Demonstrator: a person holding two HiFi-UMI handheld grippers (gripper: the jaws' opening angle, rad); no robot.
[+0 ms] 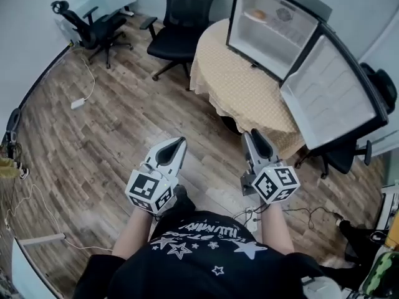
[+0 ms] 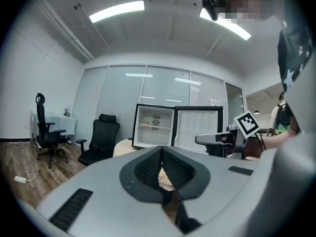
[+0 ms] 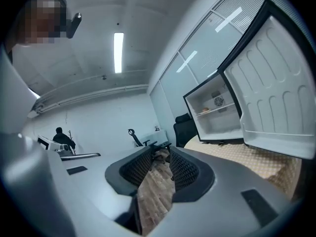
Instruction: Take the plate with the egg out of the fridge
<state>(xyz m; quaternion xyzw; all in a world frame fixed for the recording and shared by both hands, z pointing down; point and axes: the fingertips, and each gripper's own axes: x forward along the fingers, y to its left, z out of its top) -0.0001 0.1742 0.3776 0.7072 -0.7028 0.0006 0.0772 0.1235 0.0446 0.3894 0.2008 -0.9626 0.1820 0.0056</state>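
A small fridge (image 1: 274, 27) stands with its door open (image 1: 333, 92) on a round table with a beige cloth (image 1: 240, 86). On its upper shelf lies the plate with the egg (image 1: 259, 14), small and orange-tinted, also seen as the plate (image 2: 146, 123) far off in the left gripper view and as the plate (image 3: 206, 109) in the right gripper view. My left gripper (image 1: 181, 143) is shut and empty, held low over the wood floor, well short of the table. My right gripper (image 1: 255, 137) is beside it, open with nothing between its fingers. Both point toward the fridge.
Two black office chairs (image 1: 184, 23) (image 1: 93, 27) stand on the wood floor left of the table. A white cable and adapter (image 1: 78, 103) lie at the left. Another chair (image 1: 346, 157) sits under the open fridge door. A person (image 3: 62, 139) stands far behind.
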